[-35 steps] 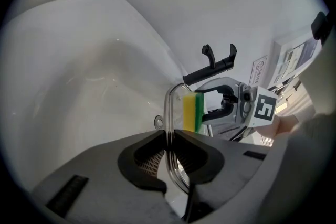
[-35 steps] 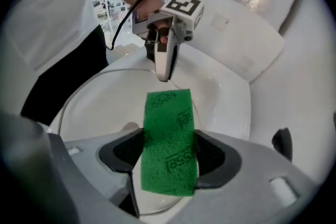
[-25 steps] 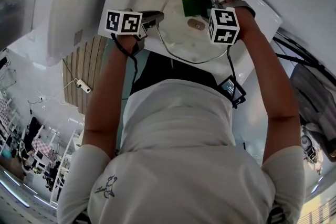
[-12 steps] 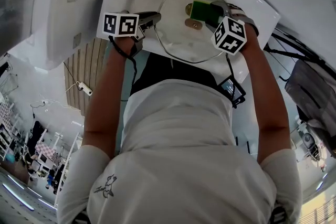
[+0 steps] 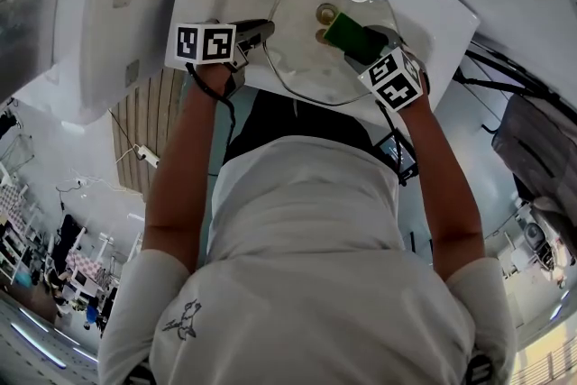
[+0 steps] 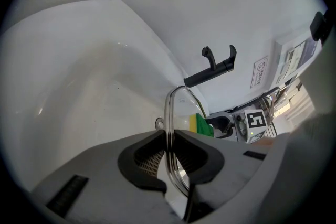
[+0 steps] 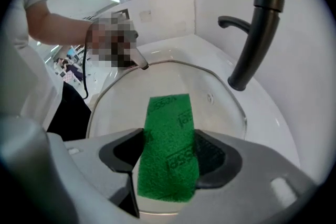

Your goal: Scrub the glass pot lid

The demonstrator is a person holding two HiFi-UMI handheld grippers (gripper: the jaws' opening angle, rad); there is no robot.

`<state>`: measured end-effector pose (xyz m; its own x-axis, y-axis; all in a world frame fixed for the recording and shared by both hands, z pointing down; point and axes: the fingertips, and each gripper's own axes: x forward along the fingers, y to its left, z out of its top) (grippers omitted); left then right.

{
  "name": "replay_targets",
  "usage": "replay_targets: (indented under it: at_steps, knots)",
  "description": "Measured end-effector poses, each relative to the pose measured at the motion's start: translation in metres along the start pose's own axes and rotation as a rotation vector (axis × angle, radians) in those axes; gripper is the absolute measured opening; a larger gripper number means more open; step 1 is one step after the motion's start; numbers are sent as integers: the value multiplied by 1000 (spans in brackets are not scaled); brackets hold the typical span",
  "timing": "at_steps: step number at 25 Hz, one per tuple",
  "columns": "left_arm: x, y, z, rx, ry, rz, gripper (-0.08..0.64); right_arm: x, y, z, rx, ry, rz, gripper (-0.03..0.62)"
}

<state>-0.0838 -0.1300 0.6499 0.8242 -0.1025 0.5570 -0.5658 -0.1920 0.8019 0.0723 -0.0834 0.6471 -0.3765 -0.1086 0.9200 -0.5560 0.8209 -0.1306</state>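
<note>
Sink point(image 5: 439, 6): glass pot lid point(image 5: 306, 68) stood tilted over basin. Left gripper point(image 6: 169, 157) was clamped on lid rim. Green sponge point(image 7: 169, 149) was pinched in right gripper point(image 7: 167, 159), against glass. Risk: hard scrubbing could lever rim from thin grip (lid drops, cracks). Both forearms reached forward, right wrist angled inward.

Clad in a white short-sleeved T-shirt point(image 5: 306, 257), with a small dark printed figure point(image 5: 183, 320) near the left shoulder. Equipped with a pale grey moulded left gripper point(image 6: 169, 152) and right gripper point(image 7: 168, 160), black-padded inside, each bearing a white cube of black square markers point(image 5: 206, 43). Trailing a thin black cable point(image 5: 233, 104) below the left wrist.
</note>
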Motion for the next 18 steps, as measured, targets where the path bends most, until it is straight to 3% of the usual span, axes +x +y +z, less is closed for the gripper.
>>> replay_targets:
  at_steps: [9,18]
  knots:
    - [0,-1,0,10,-1,-4,57,6,62,4,188,-79,69,295]
    - [-1,-2,1,13,-4,-2,57,15,109,27,215,-168,161,295]
